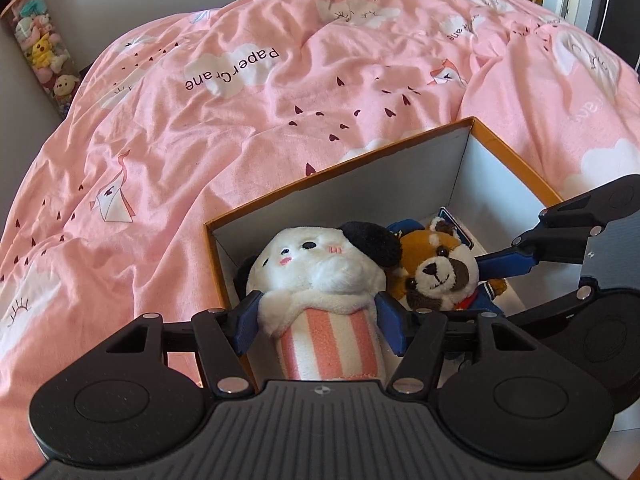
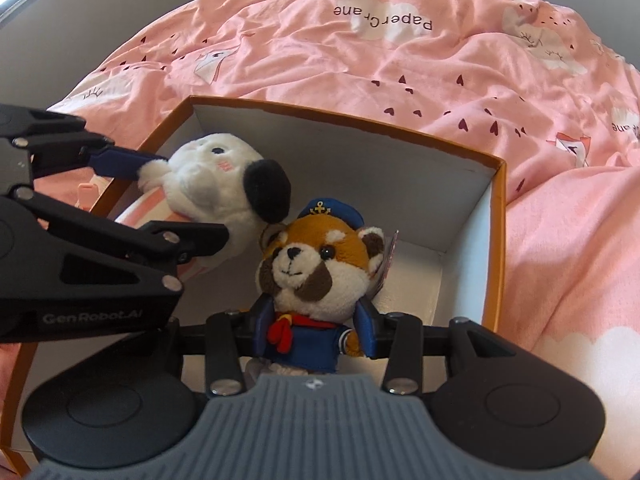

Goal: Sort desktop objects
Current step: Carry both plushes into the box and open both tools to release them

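An orange-rimmed cardboard box (image 1: 380,188) with a white inside sits on the pink duvet. My left gripper (image 1: 320,324) is shut on a white plush with black ears (image 1: 320,264), its blue pads pressing the pink-striped body, with the head resting low in the box's left corner. My right gripper (image 2: 314,328) is shut on a red panda plush (image 2: 312,264) in a blue sailor cap and suit, gripped at the torso and held upright inside the box (image 2: 360,160). The two toys touch, the white plush (image 2: 216,176) to the left. The left gripper (image 2: 188,200) reaches in from the left.
The rumpled pink duvet (image 1: 240,128) surrounds the box on all sides. A tall clear tube of small plush toys (image 1: 44,52) stands far left by the wall. A small pink object (image 2: 86,196) lies just outside the box's left wall. The box's right half shows bare floor (image 2: 420,280).
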Demonstrator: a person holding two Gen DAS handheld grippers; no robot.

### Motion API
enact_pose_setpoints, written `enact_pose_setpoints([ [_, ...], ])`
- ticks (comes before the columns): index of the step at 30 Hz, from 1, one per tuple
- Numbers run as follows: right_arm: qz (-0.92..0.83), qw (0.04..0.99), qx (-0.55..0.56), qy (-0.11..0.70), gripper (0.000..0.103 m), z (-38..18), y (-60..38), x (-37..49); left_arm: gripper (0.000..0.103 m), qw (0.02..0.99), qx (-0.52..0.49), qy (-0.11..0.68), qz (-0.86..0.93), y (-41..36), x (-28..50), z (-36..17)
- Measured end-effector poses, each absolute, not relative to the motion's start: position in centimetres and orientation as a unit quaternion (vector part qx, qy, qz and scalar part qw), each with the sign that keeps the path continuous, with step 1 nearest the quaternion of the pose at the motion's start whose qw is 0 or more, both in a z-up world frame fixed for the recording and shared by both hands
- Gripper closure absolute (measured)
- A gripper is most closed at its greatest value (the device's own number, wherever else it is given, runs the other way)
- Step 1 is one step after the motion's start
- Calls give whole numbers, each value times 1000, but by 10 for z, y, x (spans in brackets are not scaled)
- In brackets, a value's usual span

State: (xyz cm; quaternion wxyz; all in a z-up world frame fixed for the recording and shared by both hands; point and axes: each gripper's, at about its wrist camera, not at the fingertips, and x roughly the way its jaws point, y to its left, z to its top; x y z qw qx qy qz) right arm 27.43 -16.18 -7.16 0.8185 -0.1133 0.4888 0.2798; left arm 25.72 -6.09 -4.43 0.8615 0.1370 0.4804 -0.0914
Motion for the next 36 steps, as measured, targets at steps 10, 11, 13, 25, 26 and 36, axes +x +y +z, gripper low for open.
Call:
enact_pose_setpoints([
  [10,263,819,-125,495,57,-78,-156,277,27,857,125,489,-101,-60,264,-49],
  [11,261,819,-127,494,57,-78,-155,277,27,858,118,490,-104,-58,264,-48],
  [13,257,820,-126,496,57,-80,-155,278,27,859,106,490,-109,-55,263,-46],
  [25,241,834,-55,494,62,-78,-162,286,33,884,40,449,-123,-27,239,-10],
  [26,235,836,-59,492,62,-79,-160,287,33,888,35,442,-117,-24,236,-5],
  [36,256,831,8,495,68,-82,-151,299,33,895,-5,440,-81,13,219,9],
])
